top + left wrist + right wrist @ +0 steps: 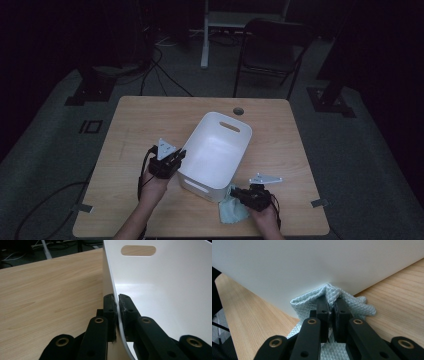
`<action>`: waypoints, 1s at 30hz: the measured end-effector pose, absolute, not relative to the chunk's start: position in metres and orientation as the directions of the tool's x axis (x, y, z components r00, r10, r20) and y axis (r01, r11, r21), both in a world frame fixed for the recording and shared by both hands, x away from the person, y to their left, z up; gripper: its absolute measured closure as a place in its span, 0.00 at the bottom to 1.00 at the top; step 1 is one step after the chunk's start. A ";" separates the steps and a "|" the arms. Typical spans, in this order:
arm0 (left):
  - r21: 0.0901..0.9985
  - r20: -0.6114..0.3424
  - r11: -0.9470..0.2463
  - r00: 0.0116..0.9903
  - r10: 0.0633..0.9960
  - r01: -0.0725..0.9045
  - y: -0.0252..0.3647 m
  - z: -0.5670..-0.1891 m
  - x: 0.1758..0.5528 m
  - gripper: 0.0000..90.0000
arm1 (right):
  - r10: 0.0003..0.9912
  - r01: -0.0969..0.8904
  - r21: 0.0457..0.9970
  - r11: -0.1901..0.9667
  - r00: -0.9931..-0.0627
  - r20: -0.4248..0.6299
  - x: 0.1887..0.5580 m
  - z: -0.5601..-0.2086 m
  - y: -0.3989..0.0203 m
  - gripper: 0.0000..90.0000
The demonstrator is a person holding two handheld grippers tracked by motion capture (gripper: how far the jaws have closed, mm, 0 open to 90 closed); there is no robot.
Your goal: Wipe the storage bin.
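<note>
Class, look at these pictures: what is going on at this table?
A person works with tongs in each hand at a wooden table. The left tongs are shut on the side wall of a white plastic tub. The right tongs pinch a pale blue-green cloth lying against the tub's outside at the near corner.

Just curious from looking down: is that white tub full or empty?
Empty. The high view looks into the white tub and shows only its bare white inside; the cloth lies outside on the table.
</note>
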State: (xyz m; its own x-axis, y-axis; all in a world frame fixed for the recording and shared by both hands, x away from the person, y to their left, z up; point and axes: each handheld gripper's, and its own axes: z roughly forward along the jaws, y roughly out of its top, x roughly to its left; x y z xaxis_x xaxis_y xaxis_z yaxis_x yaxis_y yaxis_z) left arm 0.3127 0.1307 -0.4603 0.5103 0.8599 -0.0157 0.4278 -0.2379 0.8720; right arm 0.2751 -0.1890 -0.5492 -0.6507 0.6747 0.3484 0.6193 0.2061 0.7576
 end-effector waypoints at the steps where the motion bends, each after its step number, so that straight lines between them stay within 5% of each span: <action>1: 0.873 -0.018 -0.234 0.508 0.861 0.428 0.131 -0.460 0.313 0.94 | 0.682 0.623 0.755 0.206 -0.645 0.346 0.274 -0.548 -0.188 0.95; 6: 0.874 -0.012 -0.234 0.501 0.865 0.425 0.130 -0.461 0.312 0.95 | 0.660 0.606 0.773 0.188 -0.660 0.358 0.263 -0.538 -0.187 0.95; 15: 0.873 -0.003 -0.240 0.497 0.868 0.424 0.129 -0.460 0.311 0.95 | 0.556 0.436 0.895 0.095 -0.769 0.316 0.223 -0.480 -0.179 0.95; 30: 0.873 0.000 -0.253 0.519 0.855 0.417 0.130 -0.460 0.312 0.95 | 0.585 0.507 0.829 0.237 -0.756 0.295 0.234 -0.520 -0.171 0.94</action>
State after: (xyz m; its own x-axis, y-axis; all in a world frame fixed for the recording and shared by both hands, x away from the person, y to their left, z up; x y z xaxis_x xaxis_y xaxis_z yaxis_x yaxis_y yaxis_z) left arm 0.3118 0.1298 -0.4604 0.5187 0.8550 0.0002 0.4173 -0.2534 0.8727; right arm 0.2339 -0.1706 -0.5204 -0.7555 0.5851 0.2946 0.5065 0.2366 0.8291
